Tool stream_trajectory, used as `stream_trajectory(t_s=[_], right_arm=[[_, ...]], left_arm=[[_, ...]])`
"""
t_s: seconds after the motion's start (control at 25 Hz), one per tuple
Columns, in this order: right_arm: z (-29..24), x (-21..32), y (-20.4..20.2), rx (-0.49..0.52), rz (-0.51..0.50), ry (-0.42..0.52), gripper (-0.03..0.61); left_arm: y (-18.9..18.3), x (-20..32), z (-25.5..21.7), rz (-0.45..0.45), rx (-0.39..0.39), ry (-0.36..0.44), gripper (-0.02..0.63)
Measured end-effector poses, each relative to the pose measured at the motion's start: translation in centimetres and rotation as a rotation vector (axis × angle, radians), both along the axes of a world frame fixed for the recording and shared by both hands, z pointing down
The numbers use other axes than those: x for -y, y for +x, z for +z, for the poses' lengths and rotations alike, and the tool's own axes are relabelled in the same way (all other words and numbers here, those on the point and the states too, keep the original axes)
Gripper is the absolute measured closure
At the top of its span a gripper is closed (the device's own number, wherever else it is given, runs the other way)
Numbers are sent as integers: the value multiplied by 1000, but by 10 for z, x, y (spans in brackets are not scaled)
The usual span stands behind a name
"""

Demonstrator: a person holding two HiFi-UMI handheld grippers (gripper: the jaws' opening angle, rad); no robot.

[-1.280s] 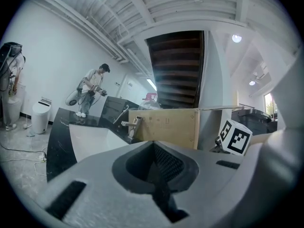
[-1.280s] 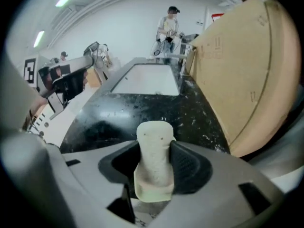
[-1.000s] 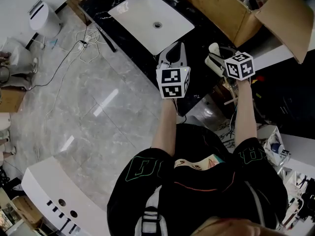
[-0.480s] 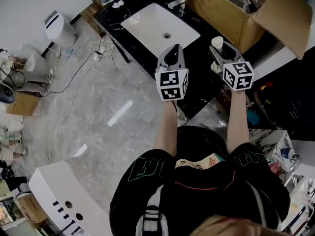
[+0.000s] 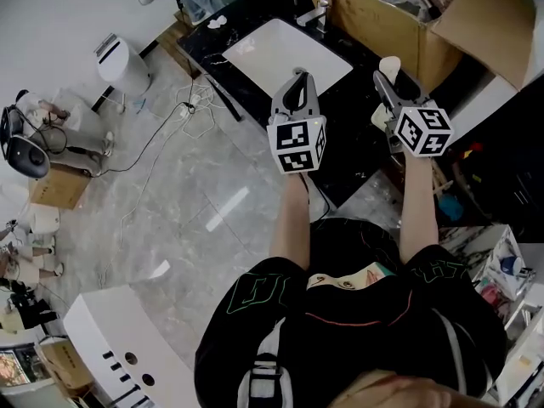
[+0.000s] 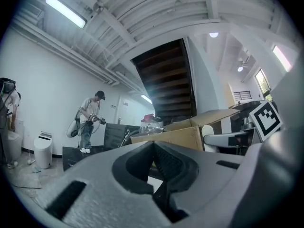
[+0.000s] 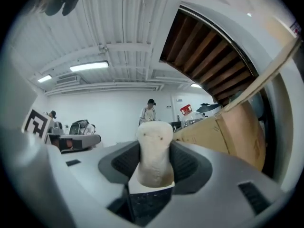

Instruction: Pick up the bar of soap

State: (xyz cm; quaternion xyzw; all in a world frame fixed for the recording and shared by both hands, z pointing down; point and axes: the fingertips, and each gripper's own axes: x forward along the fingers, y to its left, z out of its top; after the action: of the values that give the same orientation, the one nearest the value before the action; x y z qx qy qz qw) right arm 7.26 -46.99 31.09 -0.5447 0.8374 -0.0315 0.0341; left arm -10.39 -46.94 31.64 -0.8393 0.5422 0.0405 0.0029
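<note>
Far left, on the marble floor (image 5: 178, 219): a white pedal bin (image 5: 121, 60), with a loose white cable (image 5: 189, 109) lying between it and the black surface (image 5: 350, 100). A white moulded basin unit (image 5: 127, 351) sits at lower left, well apart from everything else.

Black surface runs along the top of the head view. A white rectangular sink (image 5: 285, 51) is set into it, with a chrome tap (image 5: 320, 12) at its far edge.

Your left gripper (image 5: 297, 76) hangs over the near right corner of the sink, marker cube (image 5: 297, 144) toward you. In the left gripper view its jaws are closed together with nothing between the ribbed pads. Beyond them that view shows the cardboard box and a person (image 6: 90, 121) standing by the far white wall.

Your right gripper (image 5: 393, 76) is well apart from the left one, over the right end of the black surface, just beside the open cardboard box (image 5: 387, 25). Its jaws are clamped on the bar of soap (image 7: 154, 152). The soap is pale cream with a rounded top and stands upright between the two dark pads, its upper part rising above them. From the head view only its cream top shows, at the front end of the gripper. Whether the bar hangs clear of the surface or touches it: cannot tell from these views.

The box flap (image 5: 497, 19) folds out to the far right, and the box holds mixed clutter too small to identify.
</note>
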Motion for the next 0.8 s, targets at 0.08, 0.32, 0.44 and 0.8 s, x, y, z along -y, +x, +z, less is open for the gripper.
stream_trajectory(t_s=[0.08,0.32,0.44,0.8], right_arm=[[1,-1,3,8,-2,-2,377],[1,-5,17,-5,20,-5,377],[1,-7,24,3,31,-4,377],[3,-6,33,1,55,-1,379]], left_arm=[[4,0,1,5,-2,-3,606],[19,0,3,27,-12,-9,606],[26,0,5,40,-10,-14,606],[38,0,13,68,0,-30,606]])
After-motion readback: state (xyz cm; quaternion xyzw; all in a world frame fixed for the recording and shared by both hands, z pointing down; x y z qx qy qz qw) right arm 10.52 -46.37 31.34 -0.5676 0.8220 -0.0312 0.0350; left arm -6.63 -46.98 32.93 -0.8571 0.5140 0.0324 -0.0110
